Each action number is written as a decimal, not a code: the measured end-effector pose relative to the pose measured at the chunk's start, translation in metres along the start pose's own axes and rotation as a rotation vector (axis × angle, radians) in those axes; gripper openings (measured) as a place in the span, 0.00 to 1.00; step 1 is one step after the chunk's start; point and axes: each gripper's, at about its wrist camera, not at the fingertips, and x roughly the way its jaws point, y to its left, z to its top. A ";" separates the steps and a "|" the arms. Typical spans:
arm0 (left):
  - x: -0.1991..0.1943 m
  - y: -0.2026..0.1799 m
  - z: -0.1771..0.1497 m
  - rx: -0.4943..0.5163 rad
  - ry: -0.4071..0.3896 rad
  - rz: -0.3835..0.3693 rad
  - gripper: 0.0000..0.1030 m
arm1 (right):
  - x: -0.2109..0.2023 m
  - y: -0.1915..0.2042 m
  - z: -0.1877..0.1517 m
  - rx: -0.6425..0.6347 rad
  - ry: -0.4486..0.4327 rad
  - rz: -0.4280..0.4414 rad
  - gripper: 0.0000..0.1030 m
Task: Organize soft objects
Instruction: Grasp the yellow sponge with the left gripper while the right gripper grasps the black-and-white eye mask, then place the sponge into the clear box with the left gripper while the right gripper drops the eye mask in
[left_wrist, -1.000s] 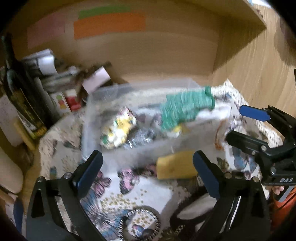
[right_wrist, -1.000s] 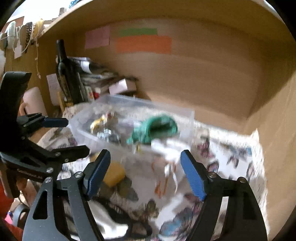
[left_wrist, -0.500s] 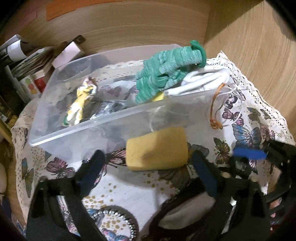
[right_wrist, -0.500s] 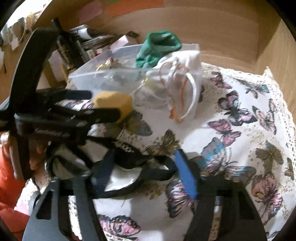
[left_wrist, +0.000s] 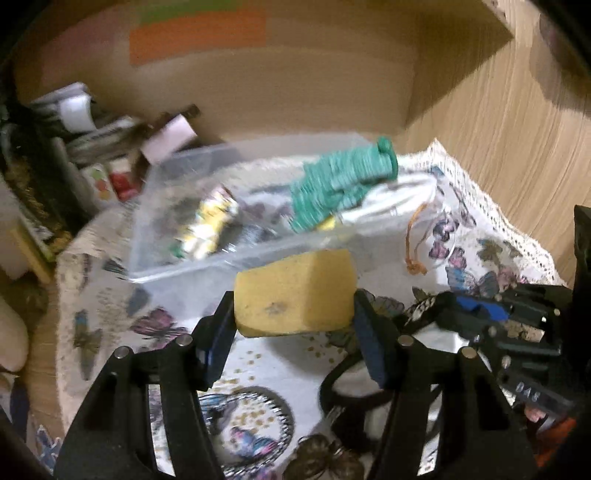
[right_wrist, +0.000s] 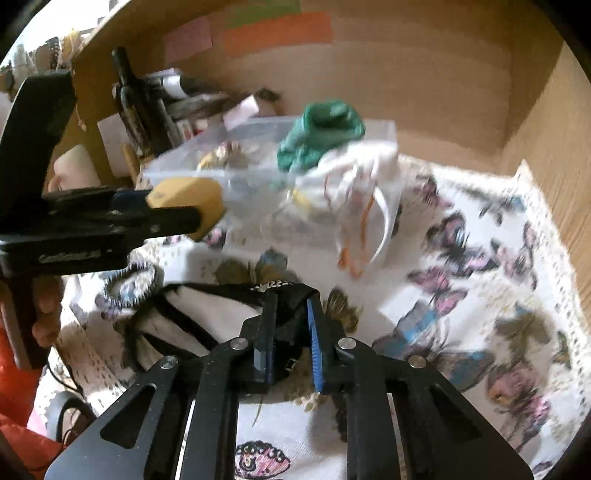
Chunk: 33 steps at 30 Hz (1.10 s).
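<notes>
My left gripper (left_wrist: 293, 317) is shut on a yellow sponge (left_wrist: 295, 293) and holds it above the butterfly cloth, in front of the clear plastic bin (left_wrist: 177, 266). The sponge also shows in the right wrist view (right_wrist: 188, 203). My right gripper (right_wrist: 290, 332) is shut on the black strap of a black-and-white cloth item (right_wrist: 207, 310) that lies on the cloth. The bin holds a green knitted glove (left_wrist: 340, 184), a white drawstring bag (left_wrist: 399, 203) and a yellow-white wrapper (left_wrist: 210, 225).
Bottles, boxes and papers (left_wrist: 92, 147) stand at the back left against the wooden wall. A dark bottle (right_wrist: 129, 99) stands by the left wall. A black ring (right_wrist: 131, 282) lies on the butterfly cloth (right_wrist: 480, 295). Wooden walls close in the back and right.
My left gripper has shut on the yellow sponge and lifted it off the cloth. My right gripper has dropped to the black-and-white cloth item and shut on its strap.
</notes>
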 end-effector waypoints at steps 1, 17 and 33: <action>-0.006 0.002 0.001 -0.005 -0.016 0.007 0.59 | -0.004 -0.001 0.005 0.000 -0.016 -0.002 0.13; -0.054 0.050 0.021 -0.094 -0.169 0.101 0.59 | -0.064 -0.007 0.093 -0.023 -0.336 -0.081 0.13; 0.009 0.053 0.043 -0.081 -0.049 0.087 0.59 | 0.011 0.021 0.137 -0.147 -0.292 -0.168 0.13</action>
